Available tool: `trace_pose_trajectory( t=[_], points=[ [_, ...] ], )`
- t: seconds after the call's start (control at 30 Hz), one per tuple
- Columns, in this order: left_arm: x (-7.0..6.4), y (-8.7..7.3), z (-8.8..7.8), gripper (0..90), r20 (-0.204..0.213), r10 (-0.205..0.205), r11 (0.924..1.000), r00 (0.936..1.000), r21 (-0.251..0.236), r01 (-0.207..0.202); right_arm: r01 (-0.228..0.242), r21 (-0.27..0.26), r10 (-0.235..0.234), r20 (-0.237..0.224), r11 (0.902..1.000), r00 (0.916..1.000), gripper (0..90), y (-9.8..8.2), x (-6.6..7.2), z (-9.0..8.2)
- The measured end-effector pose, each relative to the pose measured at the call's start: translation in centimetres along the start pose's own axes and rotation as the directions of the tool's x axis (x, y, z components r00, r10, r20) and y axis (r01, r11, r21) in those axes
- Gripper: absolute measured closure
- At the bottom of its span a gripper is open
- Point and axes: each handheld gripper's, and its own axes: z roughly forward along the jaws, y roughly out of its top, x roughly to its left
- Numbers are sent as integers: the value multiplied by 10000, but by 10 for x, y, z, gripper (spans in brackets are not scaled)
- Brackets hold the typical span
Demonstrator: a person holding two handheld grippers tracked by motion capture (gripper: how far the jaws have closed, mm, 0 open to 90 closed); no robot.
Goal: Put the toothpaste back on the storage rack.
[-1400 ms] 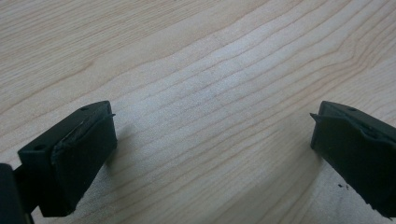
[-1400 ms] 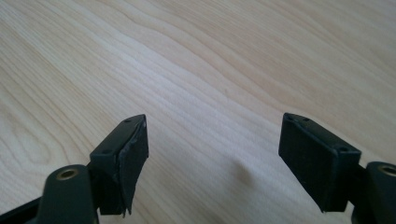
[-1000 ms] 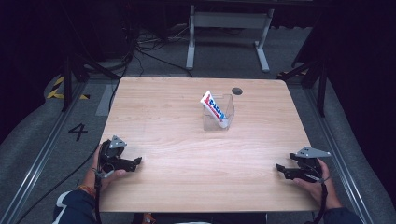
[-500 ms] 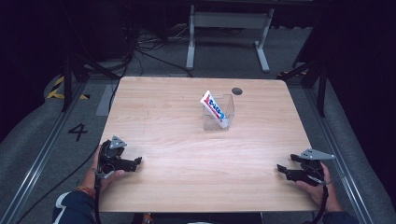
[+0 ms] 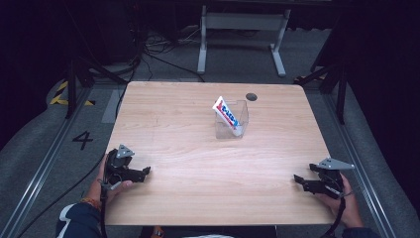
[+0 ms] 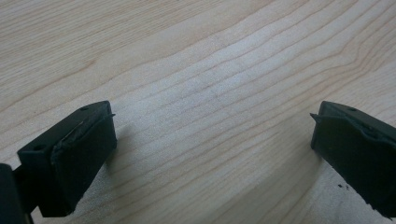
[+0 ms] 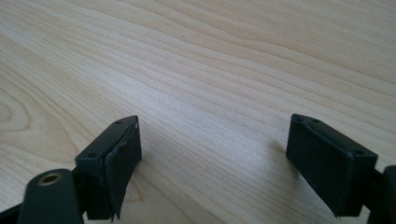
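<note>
Both jaw pairs gape, empty. My left gripper (image 5: 144, 172) and right gripper (image 5: 298, 180) rest at near corners. White toothpaste tube (image 5: 227, 115) leans in clear plastic box (image 5: 241, 125) ahead, roughly centred, slightly nearer my right.

- The right gripper (image 7: 212, 163) is seen low over the table (image 7: 224, 56), its two black jaws set wide apart with nothing held between them.
- Pale wood grain is shown across the table.
- Whether the jaws touch the wood cannot be told.
</note>
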Motion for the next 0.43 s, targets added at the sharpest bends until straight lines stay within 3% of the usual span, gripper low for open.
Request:
trace_pose_trajectory(
  t=[0.43],
  points=[
    [-1, 0, 0, 3, -26, -68, 10000, 10000, 71, 68, -233, 59, 231, 276, 9997, 9994, 147, -1, 0, -1]
  ],
)
